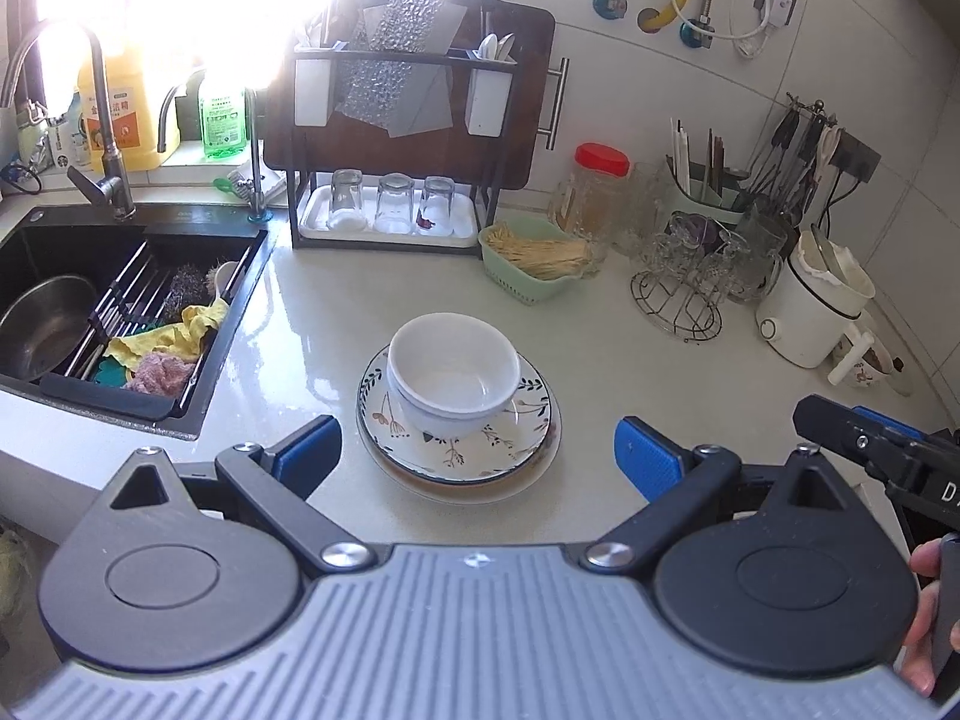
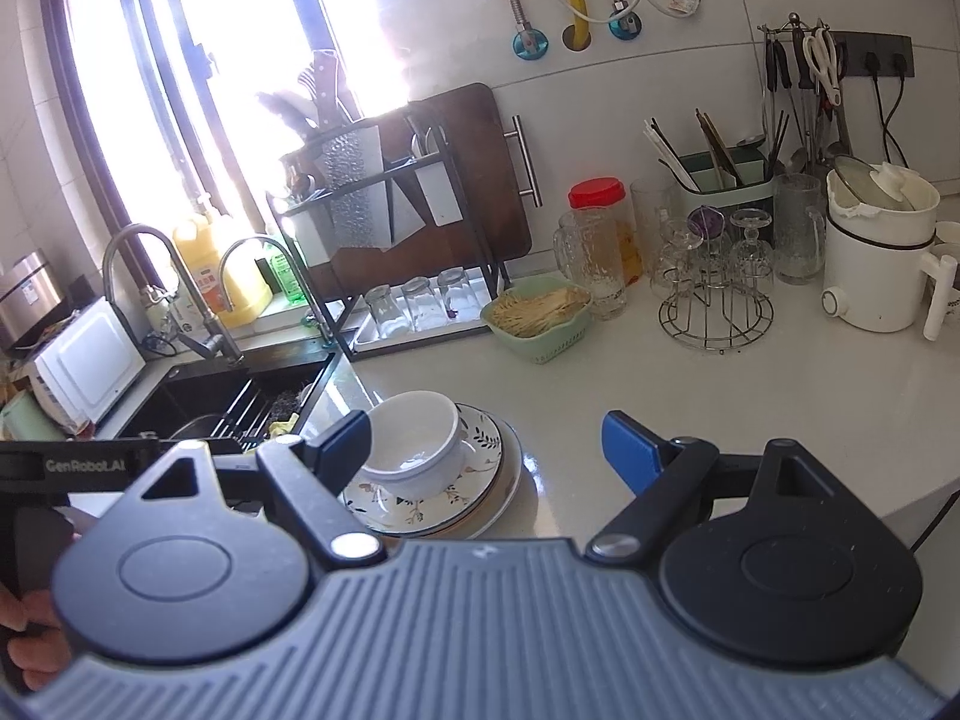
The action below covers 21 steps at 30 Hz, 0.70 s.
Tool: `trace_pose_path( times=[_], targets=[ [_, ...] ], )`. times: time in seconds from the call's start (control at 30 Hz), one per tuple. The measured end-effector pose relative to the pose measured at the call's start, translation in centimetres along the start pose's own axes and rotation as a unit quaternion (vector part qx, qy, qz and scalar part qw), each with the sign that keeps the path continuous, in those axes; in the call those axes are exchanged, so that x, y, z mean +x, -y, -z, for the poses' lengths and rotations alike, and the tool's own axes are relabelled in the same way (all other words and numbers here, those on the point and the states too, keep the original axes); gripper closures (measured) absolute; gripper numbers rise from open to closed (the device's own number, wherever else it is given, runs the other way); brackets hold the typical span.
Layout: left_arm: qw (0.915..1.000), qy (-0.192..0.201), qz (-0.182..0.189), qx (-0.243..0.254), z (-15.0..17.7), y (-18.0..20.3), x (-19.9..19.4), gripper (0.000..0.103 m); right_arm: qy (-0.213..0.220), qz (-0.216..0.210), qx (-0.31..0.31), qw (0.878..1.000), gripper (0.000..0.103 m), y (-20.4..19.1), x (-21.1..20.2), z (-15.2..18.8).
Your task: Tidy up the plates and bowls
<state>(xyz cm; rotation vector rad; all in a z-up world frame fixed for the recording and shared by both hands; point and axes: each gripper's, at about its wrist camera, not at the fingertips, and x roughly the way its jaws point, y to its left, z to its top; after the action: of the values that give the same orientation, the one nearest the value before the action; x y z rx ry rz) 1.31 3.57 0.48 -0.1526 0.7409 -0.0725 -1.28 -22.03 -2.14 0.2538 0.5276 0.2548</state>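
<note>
Left wrist view: my left gripper (image 1: 477, 450) is spread wide, grasping nothing, blue pads either side of the stack. The bowls (image 1: 453, 369), two nested white ones it seems, sit mouth-up on the floral plate (image 1: 480, 450), which rests on another plate beneath. The stack lies at 12 o'clock from my tongs, on the counter (image 1: 600, 354), with the sink (image 1: 120, 312) at 9 to 10 o'clock of it. I judge nesting small-on-large keeps it stable and movable as one. Round items, so no long axis; the axis of symmetry runs vertical, openings face up. The bowls sit off-centre, toward the plate's far-left rim. My right gripper (image 1: 870, 444) pokes in at 3 o'clock; its jaws aren't visible here.

Right wrist view: my right gripper (image 2: 486, 450) is also released, wide apart, empty. The stack lies at 11 o'clock, partly behind my left finger (image 2: 342, 444), near the counter's front edge. The green basket (image 2: 540, 315) sits at 1 o'clock of the stack, well apart.
</note>
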Motion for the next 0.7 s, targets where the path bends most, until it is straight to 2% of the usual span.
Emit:
trace_pose_path(
  times=[0.17,0.7],
  targets=[
    [0.9999,-0.010,-0.005,-0.008,0.6,-0.1,-0.3,0.004,-0.005,-0.002,0.002,1.000,0.018,-0.4,-0.2,0.5],
    [0.9999,-0.006,-0.014,-0.008,1.6,-0.3,-2.0,0.004,0.002,0.007,0.009,1.000,0.018,0.2,-1.2,0.8]
  ],
)
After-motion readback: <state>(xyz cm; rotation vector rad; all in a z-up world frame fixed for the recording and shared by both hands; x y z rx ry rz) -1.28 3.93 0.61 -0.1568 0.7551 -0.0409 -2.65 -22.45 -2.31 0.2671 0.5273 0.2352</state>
